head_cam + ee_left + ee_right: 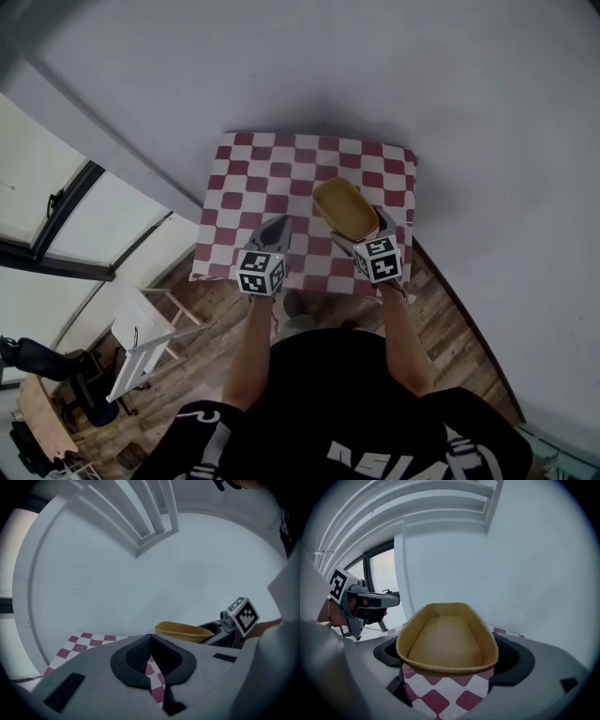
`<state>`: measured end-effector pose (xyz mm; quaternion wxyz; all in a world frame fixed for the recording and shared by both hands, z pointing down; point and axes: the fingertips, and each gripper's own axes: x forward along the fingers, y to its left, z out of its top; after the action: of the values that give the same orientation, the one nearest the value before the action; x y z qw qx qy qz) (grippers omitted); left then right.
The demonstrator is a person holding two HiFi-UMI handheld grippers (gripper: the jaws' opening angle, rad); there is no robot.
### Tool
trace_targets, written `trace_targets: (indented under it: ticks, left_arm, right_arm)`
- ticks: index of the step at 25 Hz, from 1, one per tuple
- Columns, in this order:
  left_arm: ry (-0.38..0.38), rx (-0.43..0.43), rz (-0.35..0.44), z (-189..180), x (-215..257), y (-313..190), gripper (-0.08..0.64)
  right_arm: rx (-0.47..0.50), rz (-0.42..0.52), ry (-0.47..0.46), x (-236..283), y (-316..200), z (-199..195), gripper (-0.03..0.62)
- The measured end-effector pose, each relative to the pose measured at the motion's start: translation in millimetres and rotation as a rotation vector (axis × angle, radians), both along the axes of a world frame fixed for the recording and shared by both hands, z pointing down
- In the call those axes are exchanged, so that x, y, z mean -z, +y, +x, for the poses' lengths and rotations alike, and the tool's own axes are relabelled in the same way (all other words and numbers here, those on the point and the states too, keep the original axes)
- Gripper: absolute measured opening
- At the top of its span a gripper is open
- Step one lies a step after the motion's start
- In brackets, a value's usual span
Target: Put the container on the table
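A tan oval container (343,208) hangs over the red-and-white checked tablecloth (272,178), near the table's right front part. My right gripper (361,231) is shut on it, one jaw on each long side. In the right gripper view the container (447,641) is empty, fills the space between the black pads (514,658), and has checked cloth showing beneath it. I cannot tell whether it touches the cloth. My left gripper (274,228) hovers just left of it, shut with nothing held; its pads (138,656) meet. From there the container (182,631) shows to the right.
The small table stands against a white wall (422,84). A window (56,216) lies to the left. On the wooden floor (459,328) at the lower left are a white chair (141,342) and dark clutter (56,375).
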<state>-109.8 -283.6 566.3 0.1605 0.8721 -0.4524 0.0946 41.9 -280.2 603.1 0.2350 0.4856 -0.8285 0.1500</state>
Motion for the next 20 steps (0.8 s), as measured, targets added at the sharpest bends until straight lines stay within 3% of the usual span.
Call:
trace_targets:
  ticks: [20]
  left_arm:
    - [0.052,-0.122,-0.025,-39.9,-13.7,-37.0,0.026]
  right_arm:
    - [-0.114,-0.006,0.055,-0.8,-11.4,-40.6,0.555]
